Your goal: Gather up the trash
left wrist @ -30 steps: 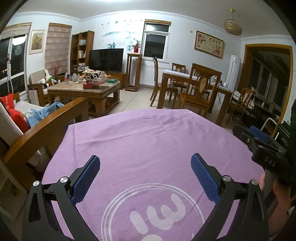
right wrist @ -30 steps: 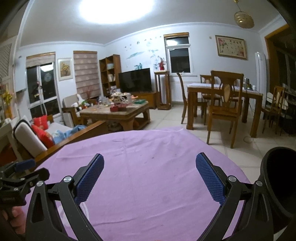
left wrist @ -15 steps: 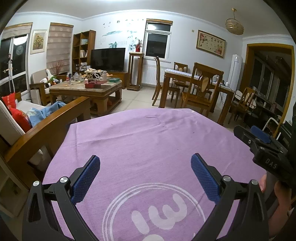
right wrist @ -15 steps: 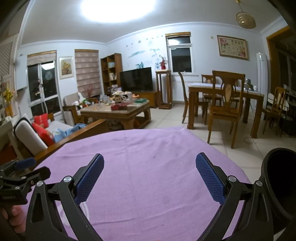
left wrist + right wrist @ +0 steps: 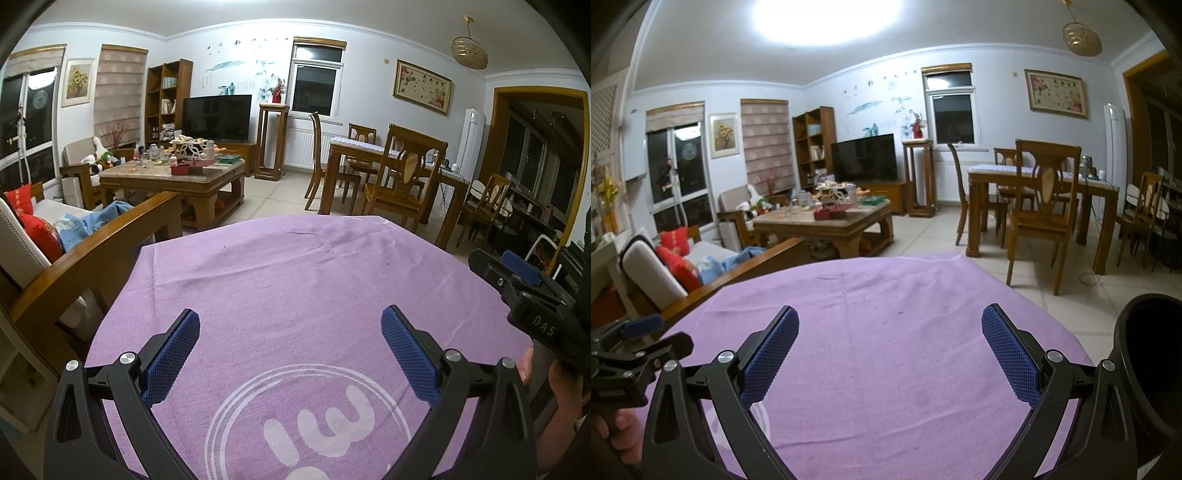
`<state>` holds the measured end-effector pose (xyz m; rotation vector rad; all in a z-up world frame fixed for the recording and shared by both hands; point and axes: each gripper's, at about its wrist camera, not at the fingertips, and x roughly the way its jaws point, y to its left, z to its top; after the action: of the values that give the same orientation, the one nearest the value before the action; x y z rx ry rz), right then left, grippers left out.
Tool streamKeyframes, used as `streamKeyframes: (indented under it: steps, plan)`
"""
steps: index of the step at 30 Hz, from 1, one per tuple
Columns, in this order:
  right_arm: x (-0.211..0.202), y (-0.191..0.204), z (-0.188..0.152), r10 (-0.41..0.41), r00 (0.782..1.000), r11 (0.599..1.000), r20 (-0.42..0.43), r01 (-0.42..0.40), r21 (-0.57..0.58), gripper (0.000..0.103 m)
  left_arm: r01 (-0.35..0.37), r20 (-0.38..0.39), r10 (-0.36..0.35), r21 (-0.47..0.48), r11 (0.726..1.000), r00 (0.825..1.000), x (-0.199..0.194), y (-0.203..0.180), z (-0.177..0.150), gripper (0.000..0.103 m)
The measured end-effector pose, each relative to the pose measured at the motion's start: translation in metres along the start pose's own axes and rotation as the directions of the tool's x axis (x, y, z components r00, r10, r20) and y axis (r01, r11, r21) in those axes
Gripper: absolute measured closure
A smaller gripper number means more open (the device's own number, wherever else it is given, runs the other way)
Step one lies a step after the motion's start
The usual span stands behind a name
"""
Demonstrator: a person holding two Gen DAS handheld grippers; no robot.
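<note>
Both sets of jaws spread wide with nothing between them: left gripper (image 5: pixel 290 350) and right gripper (image 5: pixel 890 347) hover over the purple cloth (image 5: pixel 295 280). No trash shows on it; a black bin (image 5: pixel 1152 369) sits at its right edge.

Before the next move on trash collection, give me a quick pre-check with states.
1. Left gripper open, nothing between its pads: ok.
2. Right gripper open, nothing held: ok.
3. Trash to pick on the purple cloth: not ok, none visible, only small dark specks.
4. Black bin at the right edge with its opening in view: ok.
5. Bin contents: cannot tell, the inside is dark.
6. The grippers are apart from each other over the cloth: ok.
</note>
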<state>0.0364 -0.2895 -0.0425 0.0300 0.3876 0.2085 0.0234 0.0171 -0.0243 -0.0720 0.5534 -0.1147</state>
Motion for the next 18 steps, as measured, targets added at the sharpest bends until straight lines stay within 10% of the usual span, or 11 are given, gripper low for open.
streamKeyframes:
  steps: [18]
  plan:
    - [-0.0007, 0.0014, 0.0004, -0.001, 1.000, 1.000, 0.001, 0.001, 0.002, 0.005, 0.000, -0.001, 0.000, 0.000, 1.000, 1.000, -0.0006, 0.0006, 0.0012, 0.005]
